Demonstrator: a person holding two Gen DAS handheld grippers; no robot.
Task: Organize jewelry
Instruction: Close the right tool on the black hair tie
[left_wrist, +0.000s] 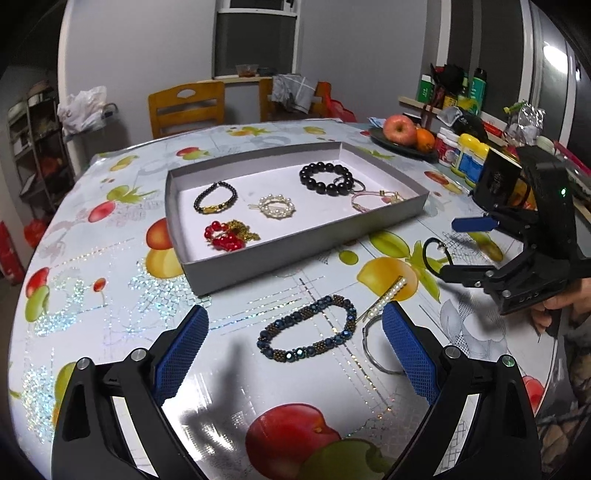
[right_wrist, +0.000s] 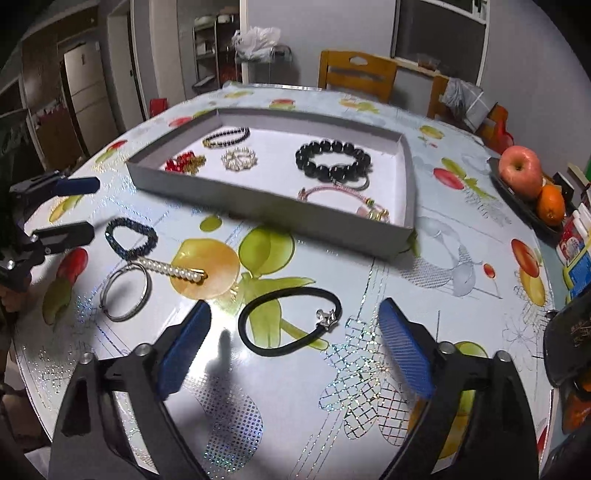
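A blue beaded bracelet (left_wrist: 317, 345) lies on the fruit-print tablecloth between the fingers of my open left gripper (left_wrist: 295, 350), untouched. Beside it are a pearl hair clip (left_wrist: 384, 299) and a silver bangle (left_wrist: 371, 356). A black cord bracelet (right_wrist: 327, 316) with a silver clasp lies between the spread fingers of my right gripper (right_wrist: 295, 343), whose pads are clear of it. Behind stands the grey tray (left_wrist: 295, 254) with a black bead bracelet (left_wrist: 325, 179), a pearl ring, a red-and-gold piece, a small black-gold bracelet and a pink cord bracelet.
A dark plate with an apple (left_wrist: 399, 129) and an orange sits at the back right, next to jars and bottles. Wooden chairs (left_wrist: 186, 107) stand beyond the table's far edge. A hand holds the right gripper (left_wrist: 458, 247) at the table's right side.
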